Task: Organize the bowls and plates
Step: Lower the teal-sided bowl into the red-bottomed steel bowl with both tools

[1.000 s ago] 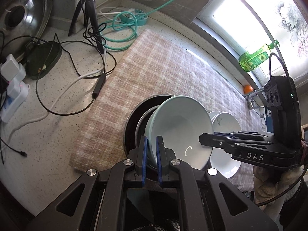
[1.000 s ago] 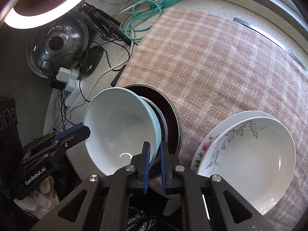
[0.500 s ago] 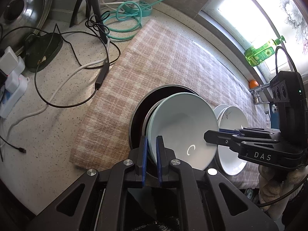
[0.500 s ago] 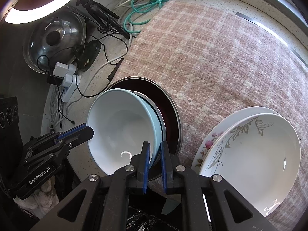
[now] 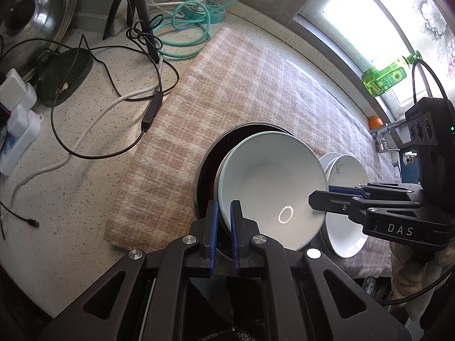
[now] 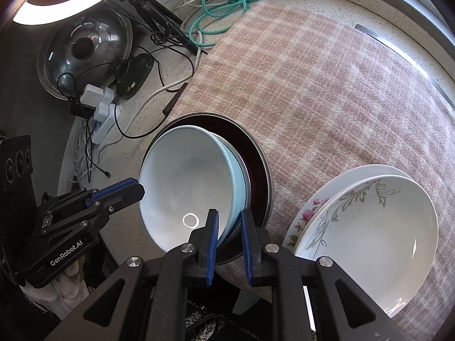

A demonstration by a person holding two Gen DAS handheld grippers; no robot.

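A glossy pale-blue ceramic bowl (image 5: 270,187), round and deep with a smooth white-looking inside, sits tilted in a stack at the near edge of the cloth. Under it shows the thin rim of a shallow metal dish (image 6: 246,182), and both rest in a wide, dark, round pan with a dull steel rim (image 6: 263,170). The bowl holds nothing but a small bright ring of reflected light.

The left gripper (image 5: 224,221) is clamped on the bowl's near-left rim, its blue pads tight on either side of the wall. The right gripper (image 6: 229,233) straddles the opposite rim; its jaws are opening, the rim still between them, the left pad close against the bowl's inside and the right pad standing clear of the outside.

Just right of the pan, two white porcelain dishes are stacked: a deep plate with a grey leaf pattern (image 6: 369,227) lies in a flatter plate with pink flowers (image 6: 307,213). Both are empty.

All stand on a woven, pink-and-cream checked cloth (image 6: 327,91), soft and slightly fuzzy, spread over a speckled stone counter (image 5: 71,187). To the far left lie black and white cables (image 5: 119,99), a coiled teal hose (image 5: 184,28), a domed steel lid (image 6: 85,54) and a black tripod (image 5: 133,5). A green plastic bottle (image 5: 384,76) stands on the bright window sill at far right.
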